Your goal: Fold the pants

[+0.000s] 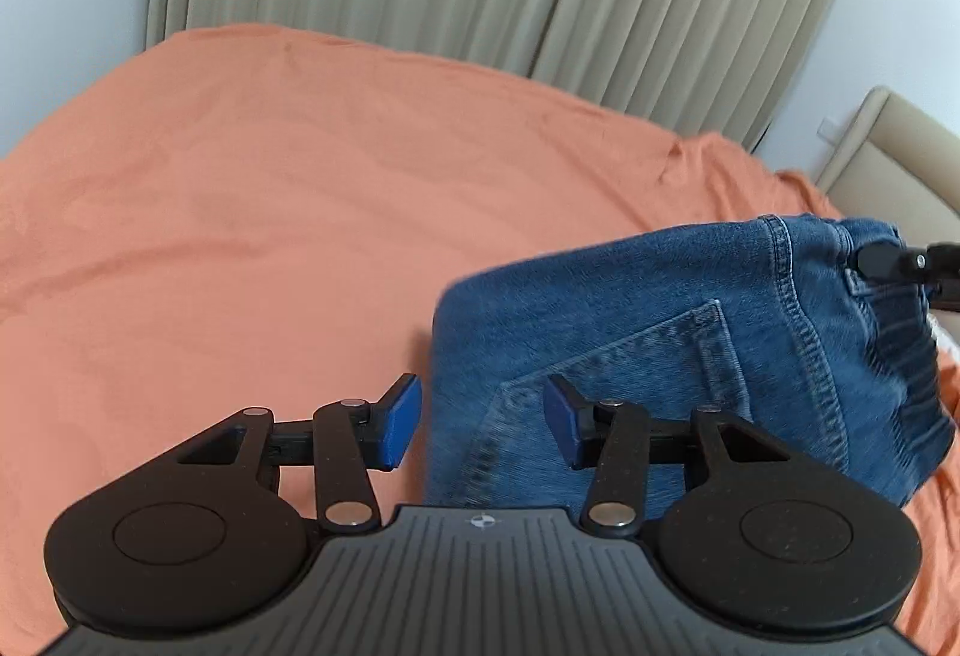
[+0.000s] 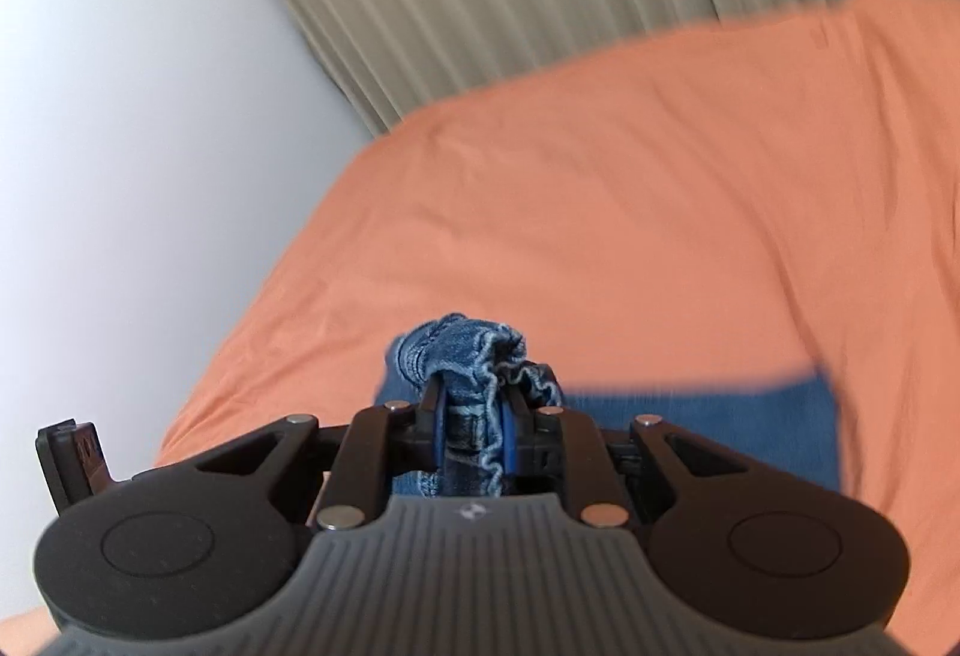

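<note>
Jeans (image 1: 660, 356) lie on bed w/ orange sheet (image 1: 270, 236), already folded compact, nearly done; right gripper (image 2: 474, 425) jaws clamp bunched waistband; left gripper (image 1: 480, 419) jaws wide, empty, over pocket

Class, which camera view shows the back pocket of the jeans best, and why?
The left wrist view: the back pocket lies in plain sight on the jeans, stitching visible. The right wrist view shows no pocket, only bunched denim clamped in the right gripper and blurred blue cloth.
</note>
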Tool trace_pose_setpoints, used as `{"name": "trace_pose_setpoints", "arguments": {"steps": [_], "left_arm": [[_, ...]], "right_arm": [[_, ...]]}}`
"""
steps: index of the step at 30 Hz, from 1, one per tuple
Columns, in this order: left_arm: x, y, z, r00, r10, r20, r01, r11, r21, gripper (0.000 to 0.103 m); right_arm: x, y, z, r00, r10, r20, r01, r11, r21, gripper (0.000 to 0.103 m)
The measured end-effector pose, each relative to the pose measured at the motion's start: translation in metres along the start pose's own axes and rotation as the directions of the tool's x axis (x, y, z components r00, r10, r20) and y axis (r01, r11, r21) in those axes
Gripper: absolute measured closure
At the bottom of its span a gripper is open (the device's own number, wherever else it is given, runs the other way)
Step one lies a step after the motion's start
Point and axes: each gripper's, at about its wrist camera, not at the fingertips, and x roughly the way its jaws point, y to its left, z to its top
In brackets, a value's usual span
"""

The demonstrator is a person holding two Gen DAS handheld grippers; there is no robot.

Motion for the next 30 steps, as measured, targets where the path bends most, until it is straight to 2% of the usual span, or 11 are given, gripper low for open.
{"name": "trace_pose_setpoints", "arguments": {"steps": [4, 6, 9, 12, 20, 25, 30], "left_arm": [[0.008, -0.002, 0.011, 1.000, -0.018, 0.014, 0.018, 0.999, -0.030, 0.050], [0.018, -0.003, 0.010, 1.000, -0.019, -0.002, 0.019, 0.999, -0.028, 0.051], [0.037, -0.007, 0.005, 0.999, -0.015, -0.036, 0.015, 1.000, -0.003, 0.051], [0.056, -0.012, 0.001, 0.998, -0.016, -0.064, 0.018, 0.999, 0.035, 0.052], [0.116, -0.024, 0.008, 0.993, 0.001, -0.116, 0.011, 0.994, 0.108, 0.054], [0.151, -0.023, 0.002, 0.979, 0.054, -0.195, -0.028, 0.990, 0.137, 0.057], [0.153, -0.028, -0.002, 0.973, 0.098, -0.209, -0.059, 0.981, 0.184, 0.058]], "right_arm": [[0.011, -0.030, 0.016, 0.993, -0.098, -0.058, 0.100, 0.995, 0.020, 0.090], [0.024, -0.064, 0.005, 0.982, -0.154, -0.106, 0.164, 0.982, 0.092, 0.090], [0.048, -0.117, -0.030, 0.966, -0.199, -0.164, 0.229, 0.954, 0.192, 0.090], [0.063, -0.144, -0.047, 0.971, -0.180, -0.159, 0.214, 0.948, 0.233, 0.091], [0.084, -0.178, -0.055, 0.965, -0.179, -0.189, 0.217, 0.955, 0.202, 0.091], [0.096, -0.191, -0.069, 0.962, -0.194, -0.191, 0.232, 0.951, 0.205, 0.091], [0.097, -0.192, -0.073, 0.962, -0.196, -0.191, 0.238, 0.945, 0.224, 0.087]]}}
